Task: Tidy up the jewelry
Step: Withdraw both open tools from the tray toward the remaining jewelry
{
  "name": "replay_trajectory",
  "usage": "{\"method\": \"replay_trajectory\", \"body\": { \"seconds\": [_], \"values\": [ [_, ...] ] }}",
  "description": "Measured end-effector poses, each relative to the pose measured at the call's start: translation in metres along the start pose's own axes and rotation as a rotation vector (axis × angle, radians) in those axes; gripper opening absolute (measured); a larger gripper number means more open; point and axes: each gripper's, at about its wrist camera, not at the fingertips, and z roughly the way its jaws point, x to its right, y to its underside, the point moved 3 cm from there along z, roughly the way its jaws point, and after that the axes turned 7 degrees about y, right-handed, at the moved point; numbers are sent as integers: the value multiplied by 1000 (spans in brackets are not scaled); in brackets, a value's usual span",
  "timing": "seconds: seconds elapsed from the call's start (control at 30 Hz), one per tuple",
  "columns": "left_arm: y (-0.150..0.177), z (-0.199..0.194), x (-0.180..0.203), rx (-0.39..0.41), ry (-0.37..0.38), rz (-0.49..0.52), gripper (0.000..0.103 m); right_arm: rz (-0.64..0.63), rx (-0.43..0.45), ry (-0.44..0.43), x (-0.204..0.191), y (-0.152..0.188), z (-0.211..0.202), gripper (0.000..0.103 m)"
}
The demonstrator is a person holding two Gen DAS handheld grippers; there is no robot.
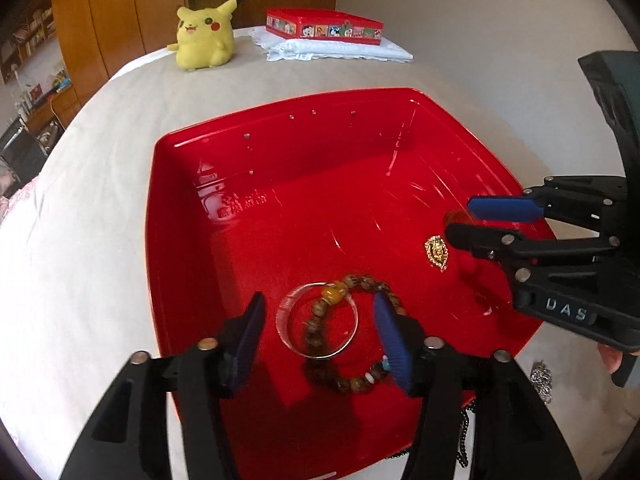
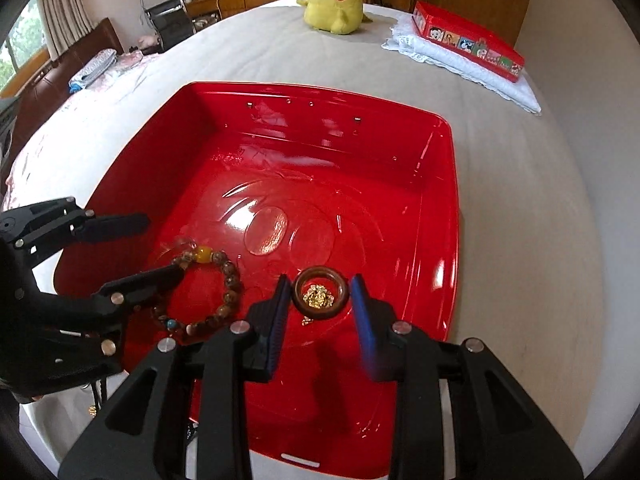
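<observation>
A red tray (image 1: 192, 208) (image 2: 440, 240) lies on the bed. In it lie a brown bead bracelet (image 1: 348, 380) (image 2: 234, 280) with a yellow bead, a clear bangle (image 1: 286, 312), a gold pendant (image 1: 437, 254) (image 2: 318, 297) and a brown wooden ring (image 2: 320, 276) around the pendant. My left gripper (image 1: 318, 334) (image 2: 158, 246) is open above the bangle and bracelet. My right gripper (image 2: 320, 314) (image 1: 460, 220) is open, its fingers either side of the wooden ring, holding nothing.
A yellow plush toy (image 1: 204, 38) (image 2: 336, 0) and a red tin (image 1: 324, 30) (image 2: 468, 46) on folded white cloth (image 1: 340, 50) sit at the far end of the bed. A silver chain (image 1: 542, 380) and a dark chain (image 1: 464, 436) lie outside the tray.
</observation>
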Motion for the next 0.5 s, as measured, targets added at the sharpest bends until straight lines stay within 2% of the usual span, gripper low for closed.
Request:
{"method": "replay_trajectory", "body": {
  "seconds": [0.13,0.23,0.37,0.5],
  "values": [
    [0,-2,-2,3,-5,-8,61,-1,-11,1,-1,0,4,38],
    [1,-19,1,40,-6,2,63,10,10,-8,0,3,-6,38],
    [17,-69,16,145,-35,73,72,21,96,-23,3,12,-44,40],
    [52,-113,36,203,-24,144,77,28,198,-34,8,38,-98,48]
  ]
}}
